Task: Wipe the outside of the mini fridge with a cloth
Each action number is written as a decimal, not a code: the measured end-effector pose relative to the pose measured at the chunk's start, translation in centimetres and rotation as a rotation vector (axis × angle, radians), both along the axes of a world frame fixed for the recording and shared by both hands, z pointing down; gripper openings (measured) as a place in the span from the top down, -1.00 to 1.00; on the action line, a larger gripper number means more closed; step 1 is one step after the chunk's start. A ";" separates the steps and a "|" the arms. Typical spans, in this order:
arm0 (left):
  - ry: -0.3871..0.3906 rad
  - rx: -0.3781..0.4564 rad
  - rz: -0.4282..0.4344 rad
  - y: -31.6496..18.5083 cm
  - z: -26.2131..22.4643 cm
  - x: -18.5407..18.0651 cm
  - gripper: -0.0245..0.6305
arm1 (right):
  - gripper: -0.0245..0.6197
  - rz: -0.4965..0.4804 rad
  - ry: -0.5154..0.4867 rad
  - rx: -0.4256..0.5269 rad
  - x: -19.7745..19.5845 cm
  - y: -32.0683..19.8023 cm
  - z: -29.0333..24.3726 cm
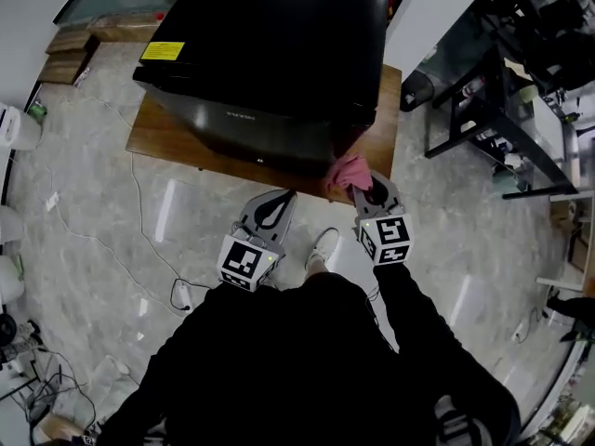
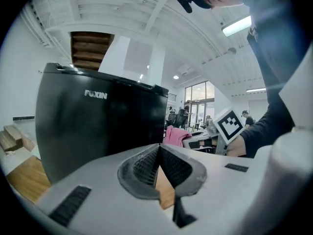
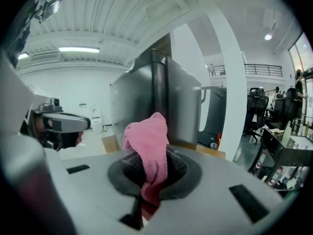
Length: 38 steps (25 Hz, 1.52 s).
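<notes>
Floor: grey polished stone tile (image 1: 186,240), with a thin white cable (image 1: 139,214) trailing across it on the left. A low wooden platform (image 1: 158,136) sits on the floor and carries the mini fridge (image 1: 270,54). The fridge is black and upright, and has a yellow label (image 1: 163,51) on its top near the left edge. A black-framed table (image 1: 483,110) stands off to the right, well apart from the fridge.

Left gripper (image 1: 282,201): held low in front of the fridge door, near it but apart from it. In its own view the two ribbed pads (image 2: 146,165) meet at the tips. Nothing is between them; I only see platform wood through the gap below. The fridge front fills the left of that view.

Right gripper (image 1: 364,191): at the fridge's near right corner, over the platform edge. Its jaws are clamped on the pink cloth (image 1: 346,170). In the right gripper view the cloth bunches up above the pads and a tail hangs down between them. The cloth lies against or just beside the fridge's corner edge. I cannot tell from any view whether it actually touches.

The two grippers are side by side, the right one slightly further forward. In the right gripper view a white column (image 3: 230,82) stands behind the fridge.

One white shoe (image 1: 323,246) shows on the floor between the grippers.
</notes>
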<state>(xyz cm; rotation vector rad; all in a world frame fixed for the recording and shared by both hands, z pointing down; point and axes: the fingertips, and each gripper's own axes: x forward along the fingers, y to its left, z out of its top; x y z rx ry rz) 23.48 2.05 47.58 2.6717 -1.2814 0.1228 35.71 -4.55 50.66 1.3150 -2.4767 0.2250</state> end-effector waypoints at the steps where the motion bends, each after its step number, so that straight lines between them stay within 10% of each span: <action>1: 0.010 0.007 0.007 0.8 -0.8 -1.2 0.91 | 0.81 -0.017 -0.011 0.005 -1.5 1.5 -1.1; 9: 0.030 0.046 -0.030 7.7 -6.2 -16.3 0.91 | 0.82 -0.257 -0.119 0.012 -21.6 11.7 -6.7; 21: 0.047 0.107 -0.249 14.9 -8.8 -33.5 0.91 | 0.81 -0.521 -0.259 0.082 -39.9 19.6 -11.8; 38: 0.026 0.150 -0.497 6.6 -11.0 -52.3 0.91 | 0.81 -0.728 -0.316 0.137 -59.6 9.4 -13.8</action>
